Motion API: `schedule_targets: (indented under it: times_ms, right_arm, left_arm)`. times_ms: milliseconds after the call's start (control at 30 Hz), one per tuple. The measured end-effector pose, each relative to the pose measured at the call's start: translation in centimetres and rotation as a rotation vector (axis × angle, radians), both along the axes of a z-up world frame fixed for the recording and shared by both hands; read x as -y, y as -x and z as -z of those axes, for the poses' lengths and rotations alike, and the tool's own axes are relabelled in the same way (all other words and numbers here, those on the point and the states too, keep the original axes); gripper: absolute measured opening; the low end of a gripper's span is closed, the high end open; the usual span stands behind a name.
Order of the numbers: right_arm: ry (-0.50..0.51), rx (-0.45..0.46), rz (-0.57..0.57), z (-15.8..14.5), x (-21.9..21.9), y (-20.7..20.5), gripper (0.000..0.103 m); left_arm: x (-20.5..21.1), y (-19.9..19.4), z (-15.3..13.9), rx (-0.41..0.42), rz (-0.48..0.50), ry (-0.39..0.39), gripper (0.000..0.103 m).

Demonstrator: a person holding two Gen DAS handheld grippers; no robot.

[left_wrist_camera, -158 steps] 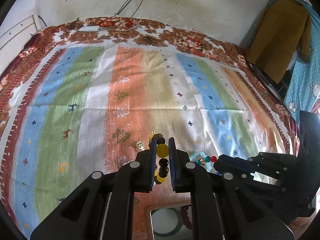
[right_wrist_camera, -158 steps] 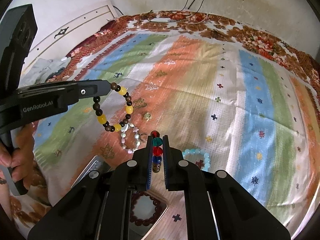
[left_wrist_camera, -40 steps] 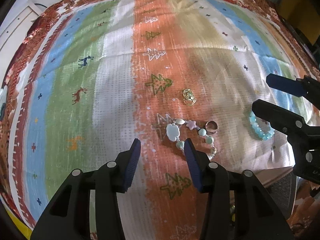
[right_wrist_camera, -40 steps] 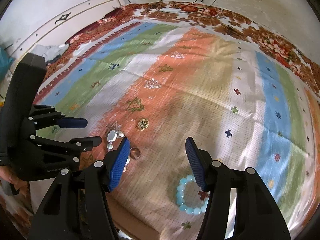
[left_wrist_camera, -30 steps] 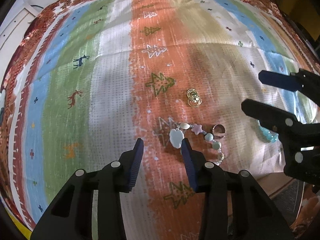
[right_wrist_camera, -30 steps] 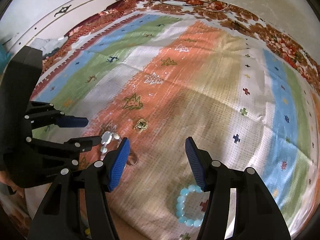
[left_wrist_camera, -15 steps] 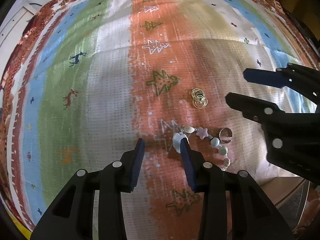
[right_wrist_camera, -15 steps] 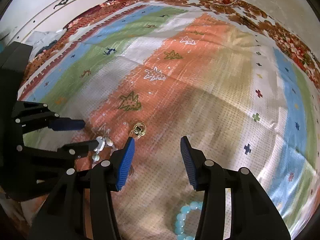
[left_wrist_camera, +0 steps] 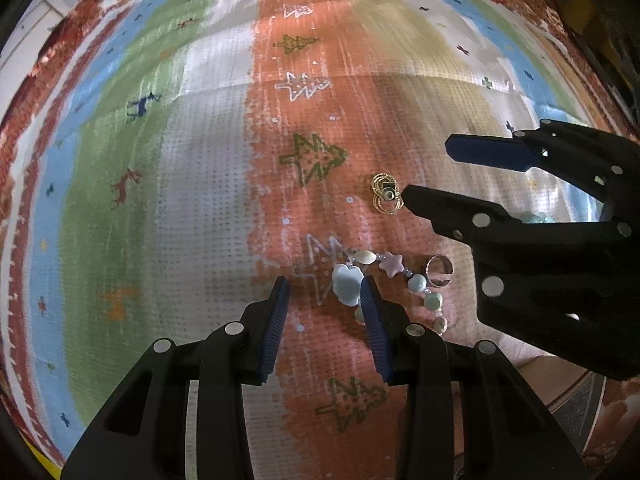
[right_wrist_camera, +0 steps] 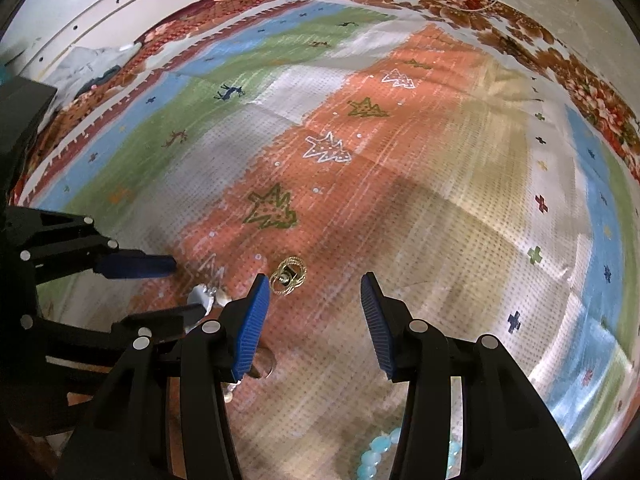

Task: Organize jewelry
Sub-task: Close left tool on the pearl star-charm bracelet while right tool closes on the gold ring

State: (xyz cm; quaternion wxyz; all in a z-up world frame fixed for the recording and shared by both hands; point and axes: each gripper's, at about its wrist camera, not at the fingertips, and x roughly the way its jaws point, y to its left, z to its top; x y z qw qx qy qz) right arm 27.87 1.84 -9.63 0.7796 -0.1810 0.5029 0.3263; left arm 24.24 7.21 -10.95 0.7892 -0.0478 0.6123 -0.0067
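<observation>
A pastel charm bracelet [left_wrist_camera: 384,280] with a pale blue cloud charm lies on the striped cloth; my open left gripper [left_wrist_camera: 324,292] is low over it, the cloud charm against the inside of the right finger. Gold ring earrings [left_wrist_camera: 385,198] lie farther out; in the right wrist view they [right_wrist_camera: 288,276] sit just ahead of the left fingertip of my open right gripper [right_wrist_camera: 314,292]. A silver ring [left_wrist_camera: 439,271] lies beside the bracelet. A turquoise bead bracelet [right_wrist_camera: 376,460] shows at the bottom of the right wrist view. The left gripper [right_wrist_camera: 176,288] shows there too.
The striped cloth [left_wrist_camera: 200,200] with tree and deer patterns covers the bed. A wall and white headboard [right_wrist_camera: 120,12] run along the far left. A wooden edge [left_wrist_camera: 568,380] shows at the lower right of the left wrist view.
Both grippers let go of their bead bracelets earlier and opened. Over the last second both moved forward and down: left onto the charm bracelet, right toward the gold earrings.
</observation>
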Motion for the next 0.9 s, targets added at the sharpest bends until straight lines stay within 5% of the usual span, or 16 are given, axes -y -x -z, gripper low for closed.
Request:
schedule_targets:
  times_ms: [300,367,900]
  right_arm:
    - [0.002,-0.011,-0.019,0.6,-0.7,-0.7,0.047]
    - [0.001,-0.019,-0.031,0.8,-0.9,-0.8,0.040]
    - [0.019,-0.052,-0.076,2.1,-2.4,-1.2,0.038]
  left_arm:
    - [-0.3,0.2,0.0,0.005,0.003,0.046,0.037]
    - [0.0,0.2,0.2,0.005,0.013,0.030,0.037]
    - [0.2,0.4,0.3,0.008,0.025,0.010,0.031]
